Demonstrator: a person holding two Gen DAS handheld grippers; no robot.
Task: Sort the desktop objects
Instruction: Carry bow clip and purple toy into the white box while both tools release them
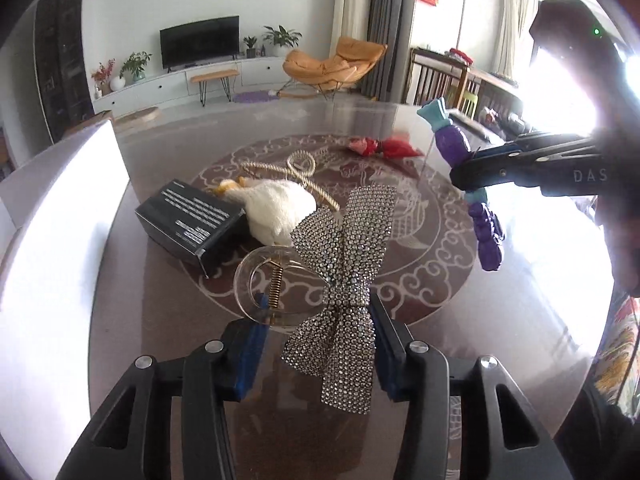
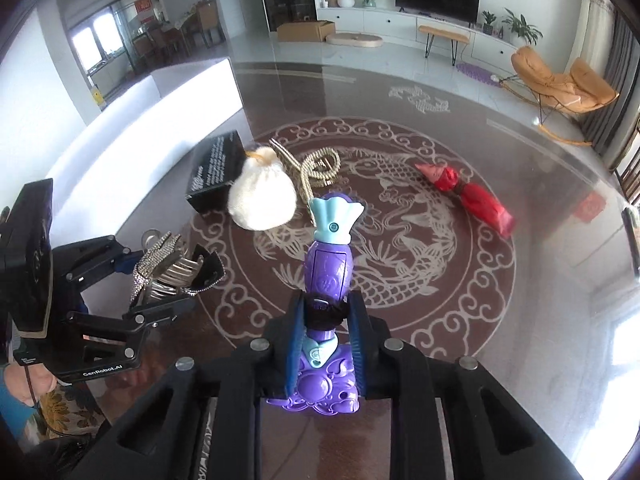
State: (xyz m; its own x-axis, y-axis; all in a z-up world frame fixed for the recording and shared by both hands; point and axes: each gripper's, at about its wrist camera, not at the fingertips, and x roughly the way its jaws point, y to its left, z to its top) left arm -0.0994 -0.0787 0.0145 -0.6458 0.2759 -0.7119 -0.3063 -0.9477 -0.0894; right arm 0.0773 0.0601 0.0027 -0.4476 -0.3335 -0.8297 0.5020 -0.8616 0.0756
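Observation:
My left gripper is shut on a rhinestone bow hair clip with a clear claw and spring, held above the table; it also shows in the right wrist view. My right gripper is shut on a purple and teal toy at its waist, lifted above the table; this toy shows in the left wrist view at right. On the table lie a black box, a white plush pouch, a gold coiled cord and a red wrapped item.
The round dark glass table has a fish pattern. A white box wall stands at the table's left edge. A living room with television, bench and orange chair lies beyond.

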